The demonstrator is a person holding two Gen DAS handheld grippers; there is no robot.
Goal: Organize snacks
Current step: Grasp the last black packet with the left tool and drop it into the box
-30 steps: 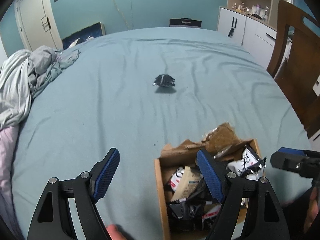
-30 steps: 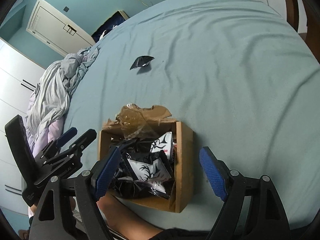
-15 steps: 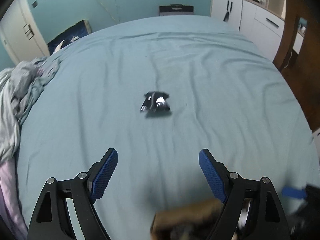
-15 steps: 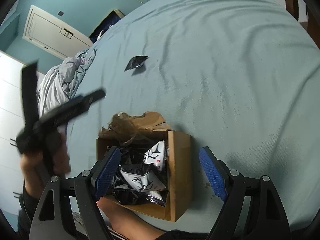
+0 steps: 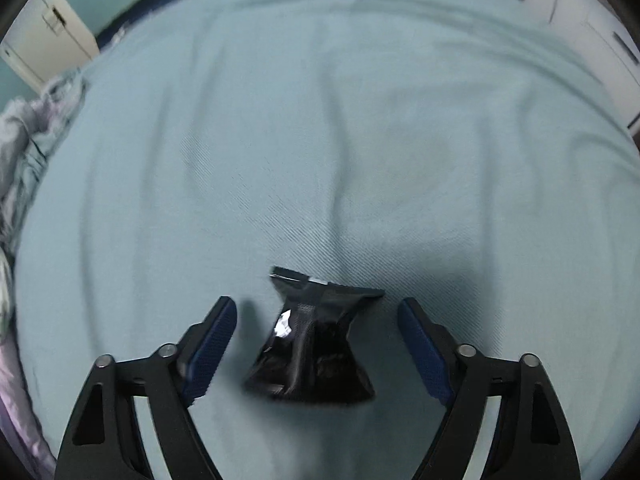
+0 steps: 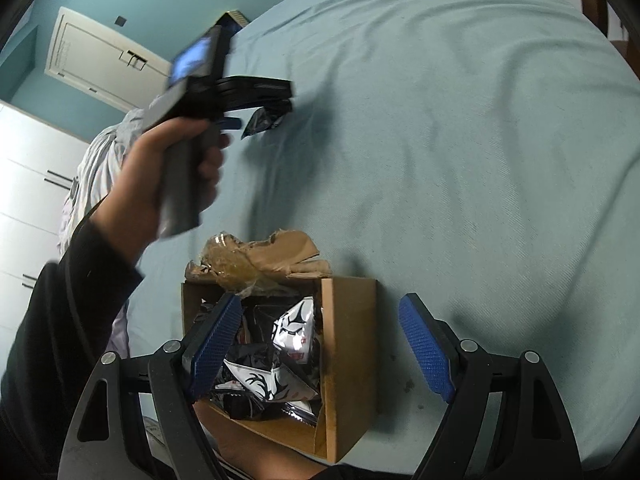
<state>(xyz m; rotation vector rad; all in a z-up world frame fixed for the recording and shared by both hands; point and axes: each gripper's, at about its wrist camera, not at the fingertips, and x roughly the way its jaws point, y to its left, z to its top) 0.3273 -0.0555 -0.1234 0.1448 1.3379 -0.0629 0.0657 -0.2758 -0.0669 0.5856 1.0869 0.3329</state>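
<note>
A black snack packet (image 5: 312,344) lies on the light blue bed sheet, between the open fingers of my left gripper (image 5: 318,344), not touched by them. In the right wrist view the same packet (image 6: 262,120) shows far off, partly hidden by the left gripper (image 6: 276,108) held over it. A brown cardboard box (image 6: 348,360) holds several black and white snack packets (image 6: 292,328). My right gripper (image 6: 320,348) is open and empty, hovering over the box's right side.
A crumpled grey blanket (image 5: 24,136) lies at the bed's left edge. White cabinets (image 5: 592,12) stand at the far right, a white door (image 6: 100,60) at the far left. The box's torn flap (image 6: 260,256) with tape sticks up at its far side.
My left gripper has moved away from the box and forward across the bed to the black packet, which now sits between its fingers. The right gripper has stayed over the box.
</note>
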